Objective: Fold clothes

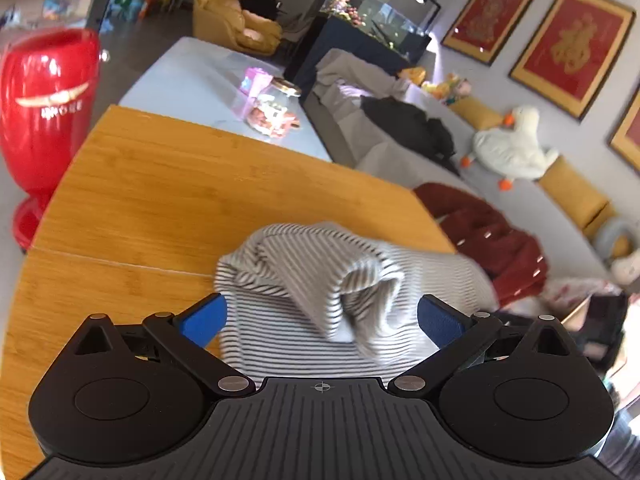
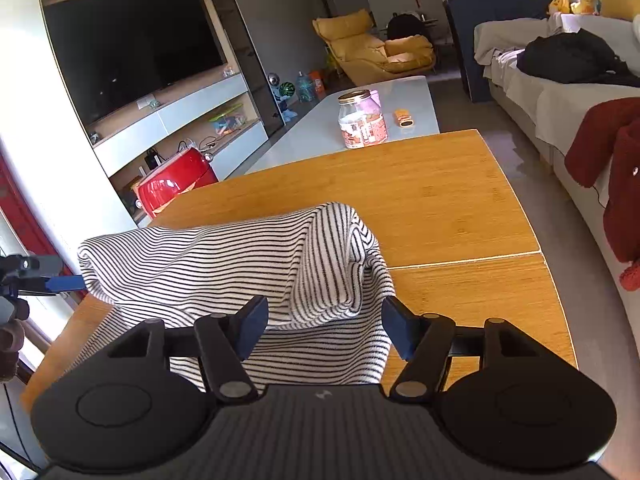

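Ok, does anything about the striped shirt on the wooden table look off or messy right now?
Yes. The striped shirt is bunched into a raised hump across the wooden table rather than lying flat, with its near edge hanging over the table's front. Both the left hand-held gripper and the right hand-held gripper are open, not gripping it.

This is a home living room. A large television point(image 2: 132, 48) hangs above built-in shelves, a yellow lounge chair point(image 2: 376, 50) stands at the far end, and a grey sofa point(image 1: 400, 160) strewn with clothes and a plush goose point(image 1: 512, 144) runs along a wall of red framed pictures point(image 1: 572, 48). A fish tank point(image 1: 380, 12) and a snack jar point(image 2: 362, 120) on a pale coffee table add to it.
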A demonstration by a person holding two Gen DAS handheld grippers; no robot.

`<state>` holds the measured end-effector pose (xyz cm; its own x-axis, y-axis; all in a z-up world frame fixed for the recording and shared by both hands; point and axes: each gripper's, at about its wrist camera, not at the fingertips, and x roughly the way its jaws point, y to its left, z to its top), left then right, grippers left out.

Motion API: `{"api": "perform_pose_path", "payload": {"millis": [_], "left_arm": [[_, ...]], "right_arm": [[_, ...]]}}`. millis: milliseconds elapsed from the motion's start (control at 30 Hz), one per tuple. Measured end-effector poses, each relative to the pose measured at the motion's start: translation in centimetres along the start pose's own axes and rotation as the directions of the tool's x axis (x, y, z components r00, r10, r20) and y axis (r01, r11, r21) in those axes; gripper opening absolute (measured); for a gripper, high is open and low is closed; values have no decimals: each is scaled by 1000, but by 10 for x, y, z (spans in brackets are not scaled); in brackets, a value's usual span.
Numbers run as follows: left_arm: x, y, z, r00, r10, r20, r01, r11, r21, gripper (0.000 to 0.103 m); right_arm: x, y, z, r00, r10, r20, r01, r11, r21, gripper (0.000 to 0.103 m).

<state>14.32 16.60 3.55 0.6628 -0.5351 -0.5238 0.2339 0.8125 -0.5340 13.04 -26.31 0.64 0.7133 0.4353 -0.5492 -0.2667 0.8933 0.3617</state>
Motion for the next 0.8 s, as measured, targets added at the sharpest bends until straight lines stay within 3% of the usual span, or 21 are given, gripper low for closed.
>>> {"api": "perform_pose_path", "payload": {"millis": [100,167,233,300,367,400,500,667,733,800], "left_arm": [[8,7,11,997,-71,5,71,985,-160,103],[26,14,16,995,-103,-11,96,961,-261,103],[45,18,20,993,-116,-31,99,940,-326,103],[61,19,21,996,-70,-47,52,947,-316,102],[72,21,20,997,-36,-75,12,954,-298,96],[76,23,17,996,-26,-91,-2,956,-294,89],[83,34,6,993,-33,-114,-2,955,-298,83],[72,36,-5,994,-32,-100,9,976,-216,70],[69,38,-7,995,-35,-95,16,981,-191,64],[68,41,-7,995,-50,-83,32,979,-202,55]], "right_arm": [[-2,-5,-1,994,100,-37,-94,987,131,66],[3,-9,-3,983,172,-60,-152,957,248,66],[11,-10,-2,982,175,-69,-149,947,283,66],[19,-10,0,983,168,-75,-138,942,307,66],[28,-6,4,991,117,-64,-97,961,257,66],[32,-4,6,994,96,-56,-81,970,231,66],[46,-2,8,996,77,-48,-67,982,179,67],[61,-6,14,995,87,-45,-78,983,164,65],[65,-6,16,996,77,-43,-70,988,140,53],[68,-3,16,995,86,-44,-80,990,117,29]]}}
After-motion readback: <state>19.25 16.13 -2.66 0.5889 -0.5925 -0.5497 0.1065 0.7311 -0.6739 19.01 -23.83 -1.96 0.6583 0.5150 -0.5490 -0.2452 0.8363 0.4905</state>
